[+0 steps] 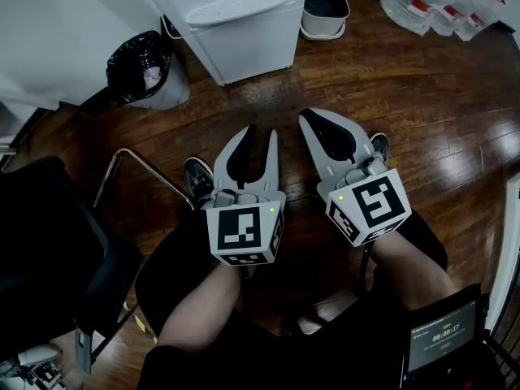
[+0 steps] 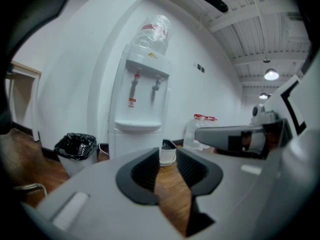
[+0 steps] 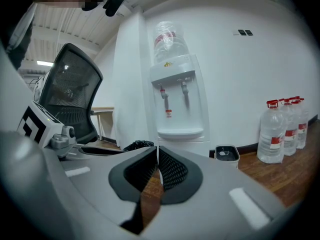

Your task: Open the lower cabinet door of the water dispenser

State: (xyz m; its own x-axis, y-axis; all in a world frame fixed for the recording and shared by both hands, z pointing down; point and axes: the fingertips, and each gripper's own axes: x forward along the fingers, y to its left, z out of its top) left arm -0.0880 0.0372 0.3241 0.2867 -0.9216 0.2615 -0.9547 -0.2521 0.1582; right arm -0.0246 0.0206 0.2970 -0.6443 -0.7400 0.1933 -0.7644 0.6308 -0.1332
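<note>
Presently found the left gripper (image 1: 258,136) with jaws parted, nothing between them. Found the right gripper (image 1: 315,124) just beside it, jaws pressed together, empty. Located the water dispenser (image 1: 236,23) against the white wall, across the wooden floor (image 1: 406,96), well apart from both. Noted its lower cabinet door (image 2: 127,143) closed, untouched. Recorded a black-lined bin (image 1: 142,67) and a small white bin (image 1: 325,6) flanking it.

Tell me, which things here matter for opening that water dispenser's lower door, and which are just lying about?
For the job:
water dispenser
lower cabinet door
left gripper, open
right gripper, shut

Lying about:
black-bagged bin
small white bucket
spare water bottles
office chair
</note>
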